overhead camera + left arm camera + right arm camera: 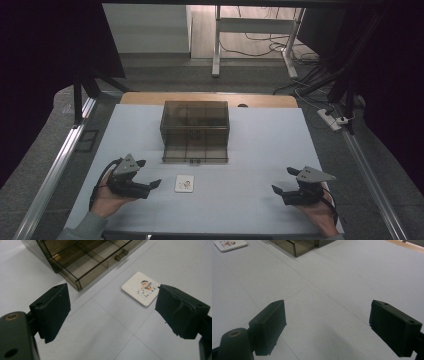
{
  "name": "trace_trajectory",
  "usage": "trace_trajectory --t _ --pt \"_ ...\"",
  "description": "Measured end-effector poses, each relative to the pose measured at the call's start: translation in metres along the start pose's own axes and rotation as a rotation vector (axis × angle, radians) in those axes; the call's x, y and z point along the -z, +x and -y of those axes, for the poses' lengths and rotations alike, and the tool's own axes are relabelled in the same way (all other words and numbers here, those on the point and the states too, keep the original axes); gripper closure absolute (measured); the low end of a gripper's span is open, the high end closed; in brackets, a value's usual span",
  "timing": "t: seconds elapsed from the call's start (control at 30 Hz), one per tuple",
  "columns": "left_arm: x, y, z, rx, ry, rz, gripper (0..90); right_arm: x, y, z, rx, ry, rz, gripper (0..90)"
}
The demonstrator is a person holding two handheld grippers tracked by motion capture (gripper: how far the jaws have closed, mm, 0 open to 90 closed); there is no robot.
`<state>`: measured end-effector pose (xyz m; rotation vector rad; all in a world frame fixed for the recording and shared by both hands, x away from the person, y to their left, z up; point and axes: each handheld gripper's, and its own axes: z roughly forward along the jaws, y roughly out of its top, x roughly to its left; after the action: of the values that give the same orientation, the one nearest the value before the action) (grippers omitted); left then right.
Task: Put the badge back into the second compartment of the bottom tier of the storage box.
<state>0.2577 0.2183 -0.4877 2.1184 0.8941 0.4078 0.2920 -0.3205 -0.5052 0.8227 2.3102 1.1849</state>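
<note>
A smoky transparent drawer box (195,129) stands at the table's middle, its bottom drawer (82,263) pulled out toward me. A small white square coaster with a cartoon picture (184,183) lies flat just in front of the drawer. My left gripper (148,176) rests open near the front left, left of the coaster, nothing between its jaws. In the left gripper view the coaster (140,288) lies ahead toward the right jaw. My right gripper (284,181) is open at the front right, over bare table, with the coaster (229,245) far off at upper left.
The white tabletop (260,145) has metal rails along both sides. A wooden strip (207,98) edges the far side. Beyond it are a desk frame (252,35), cables and a power strip (332,120) on the floor.
</note>
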Motion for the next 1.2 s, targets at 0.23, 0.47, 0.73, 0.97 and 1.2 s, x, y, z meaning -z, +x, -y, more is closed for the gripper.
trace_trajectory --t 0.23,0.47,0.73,0.97,1.2 --pt "-0.005 -0.003 -0.008 -0.024 0.003 0.037 12.8 -0.001 0.001 -0.001 -0.003 -0.007 -0.006 14.0" --pt "-0.016 -0.007 -0.016 -0.053 0.029 0.079 12.9 -0.002 0.003 -0.003 0.004 -0.002 -0.009 14.1" --pt "-0.028 -0.011 -0.025 -0.088 0.045 0.11 13.2 -0.004 0.003 -0.003 0.001 -0.005 -0.015 14.2" --pt "-0.038 -0.013 -0.033 -0.103 0.057 0.131 13.4 -0.004 0.004 -0.004 -0.002 -0.004 -0.017 14.3" --pt "-0.053 -0.017 -0.044 -0.126 0.083 0.181 13.7 -0.005 0.004 -0.004 0.003 -0.001 -0.021 14.4"
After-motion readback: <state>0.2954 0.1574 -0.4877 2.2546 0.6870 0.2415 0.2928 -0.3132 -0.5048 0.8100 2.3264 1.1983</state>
